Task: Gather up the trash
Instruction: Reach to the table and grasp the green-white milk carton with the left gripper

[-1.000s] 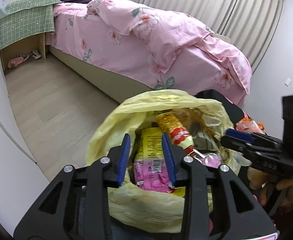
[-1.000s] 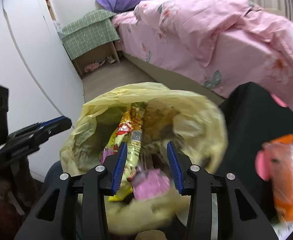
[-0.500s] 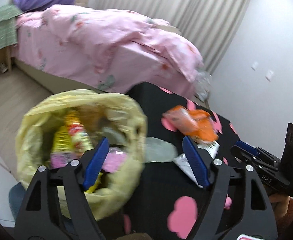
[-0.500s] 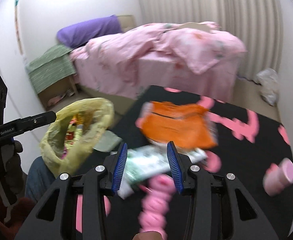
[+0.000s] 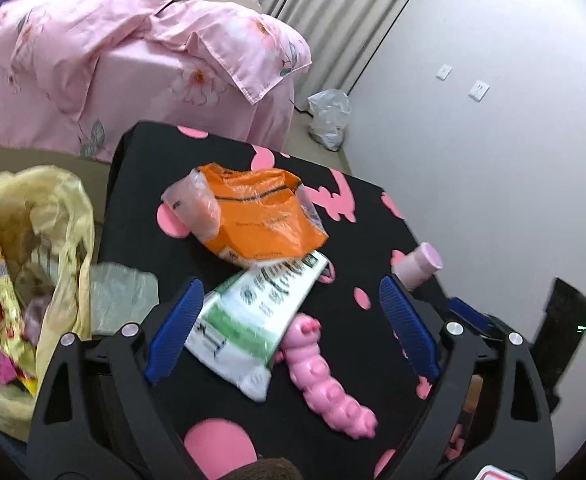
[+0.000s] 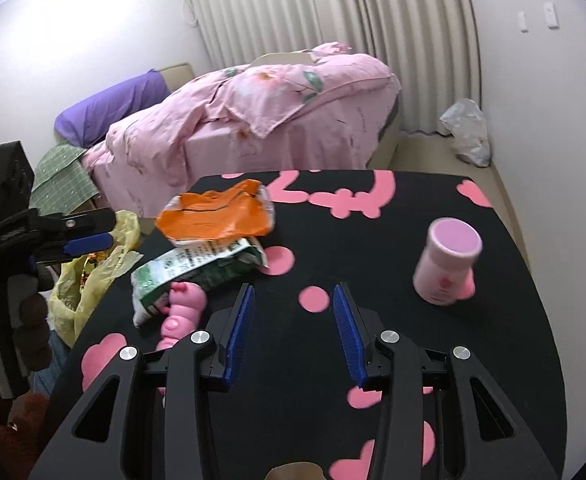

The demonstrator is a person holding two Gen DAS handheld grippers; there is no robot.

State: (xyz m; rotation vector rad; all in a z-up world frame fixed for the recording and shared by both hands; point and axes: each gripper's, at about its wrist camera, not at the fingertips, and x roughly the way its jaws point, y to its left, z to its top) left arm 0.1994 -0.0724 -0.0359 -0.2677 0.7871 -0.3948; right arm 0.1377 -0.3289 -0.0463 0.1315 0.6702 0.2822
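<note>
A yellow trash bag [image 5: 33, 240] with wrappers inside hangs at the table's left edge; it also shows in the right wrist view [image 6: 93, 268]. On the black table with pink shapes [image 5: 333, 420] lie an orange plastic bag [image 5: 253, 220], a white-and-green wrapper [image 5: 253, 312], and a clear film [image 5: 121, 300]. My left gripper [image 5: 293, 328] is wide open above the white-and-green wrapper. My right gripper [image 6: 293, 320] is open and empty over bare table [image 6: 373, 240].
A pink caterpillar toy [image 5: 325, 380] lies by the wrapper. A pink bottle [image 6: 449, 264] stands at the table's right. A bed with a pink cover [image 6: 253, 112] is behind the table. A clear bag [image 6: 465, 132] sits on the floor by the curtain.
Both grippers swung right, from over the yellow trash bag to over the table. The left gripper opened wide. The right gripper stayed open and empty.
</note>
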